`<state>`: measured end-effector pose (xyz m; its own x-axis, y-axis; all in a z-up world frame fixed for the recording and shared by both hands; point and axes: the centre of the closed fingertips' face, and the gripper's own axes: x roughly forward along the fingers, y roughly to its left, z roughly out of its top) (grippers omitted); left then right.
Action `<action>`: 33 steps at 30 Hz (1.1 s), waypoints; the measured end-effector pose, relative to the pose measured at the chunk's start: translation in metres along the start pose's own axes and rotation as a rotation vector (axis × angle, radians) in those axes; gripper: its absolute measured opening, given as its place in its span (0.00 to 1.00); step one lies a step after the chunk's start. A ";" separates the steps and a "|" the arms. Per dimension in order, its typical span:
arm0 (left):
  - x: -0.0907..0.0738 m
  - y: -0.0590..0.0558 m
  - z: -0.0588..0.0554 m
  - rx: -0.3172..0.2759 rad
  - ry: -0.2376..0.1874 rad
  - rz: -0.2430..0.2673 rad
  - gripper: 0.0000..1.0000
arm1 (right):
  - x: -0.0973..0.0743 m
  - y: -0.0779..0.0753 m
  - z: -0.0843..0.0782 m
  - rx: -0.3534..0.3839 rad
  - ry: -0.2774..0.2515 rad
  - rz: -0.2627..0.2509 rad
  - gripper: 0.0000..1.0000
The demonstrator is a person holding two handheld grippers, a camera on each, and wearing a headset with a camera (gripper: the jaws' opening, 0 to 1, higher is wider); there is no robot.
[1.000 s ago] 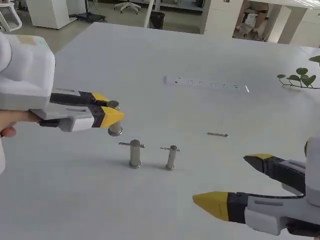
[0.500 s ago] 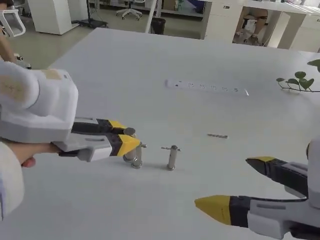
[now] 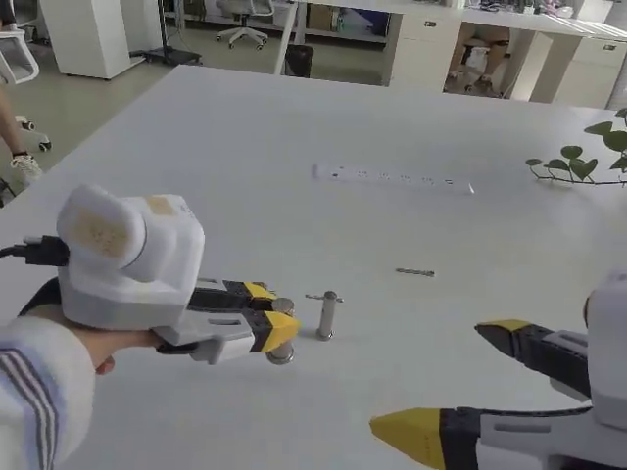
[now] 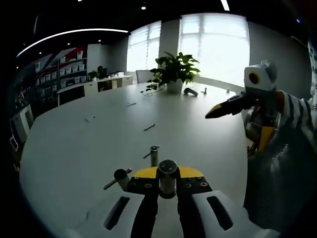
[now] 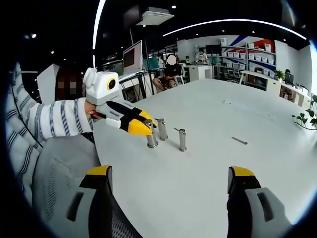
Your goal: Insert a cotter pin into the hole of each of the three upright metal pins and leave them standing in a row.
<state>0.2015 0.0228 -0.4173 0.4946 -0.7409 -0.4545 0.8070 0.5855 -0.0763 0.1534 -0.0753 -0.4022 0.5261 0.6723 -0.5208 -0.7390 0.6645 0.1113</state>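
- The held metal pin (image 3: 281, 353) is a short, bright steel cylinder with a slightly broader head. It stands upright in the shut jaws of the left gripper (image 3: 275, 316), clamped just under the head. No cotter pin shows through it. Its base is at or just above the tabletop (image 3: 245, 147); I cannot tell which.
- The step in hand looks like setting this pin into line. Polished round steel can slip in the jaws and the narrow base tips easily, so it wants to stay vertical. It should land flat and be released slowly, without brushing its neighbours.
- The first fitted pin (image 3: 327, 315) stands just beside it at about 3 o'clock, with a thin cotter crosswise through its head.
- In the left gripper view, the second fitted pin (image 4: 121, 175) stands close at 9 o'clock of the held one, also with a cotter through it.
- The loose cotter pin (image 3: 415, 272), a dark slender sliver, lies flat at 2 o'clock, well apart. Being thin on a smooth surface, it probably needs a fingertip pinch near one end.
- The right gripper (image 3: 429, 377) waits at 4 o'clock, jaws wide apart and empty.
- The tabletop is matte white and smooth. A white power strip (image 3: 392, 178) lies at 12 o'clock and a leafy plant (image 3: 588, 157) at 2 o'clock.
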 end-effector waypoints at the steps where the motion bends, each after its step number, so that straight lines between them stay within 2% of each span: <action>1: 0.001 0.000 -0.001 -0.003 0.002 0.000 0.09 | 0.000 0.001 0.000 0.001 0.001 0.003 0.96; 6: 0.009 0.000 -0.004 -0.007 0.011 0.008 0.09 | 0.001 0.004 -0.004 -0.001 0.014 0.010 0.96; 17: 0.023 -0.007 -0.011 -0.003 0.030 -0.002 0.09 | -0.001 0.000 -0.007 -0.004 0.021 0.000 0.95; 21: 0.026 -0.008 -0.013 -0.002 0.029 0.001 0.09 | -0.001 0.000 -0.010 0.014 0.030 -0.002 0.95; 33: 0.031 -0.012 -0.019 0.020 0.040 -0.004 0.09 | -0.003 -0.003 -0.010 0.012 0.025 -0.018 0.94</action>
<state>0.2010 -0.0010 -0.4475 0.4785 -0.7292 -0.4893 0.8154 0.5757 -0.0605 0.1499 -0.0829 -0.4095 0.5282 0.6518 -0.5442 -0.7244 0.6802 0.1116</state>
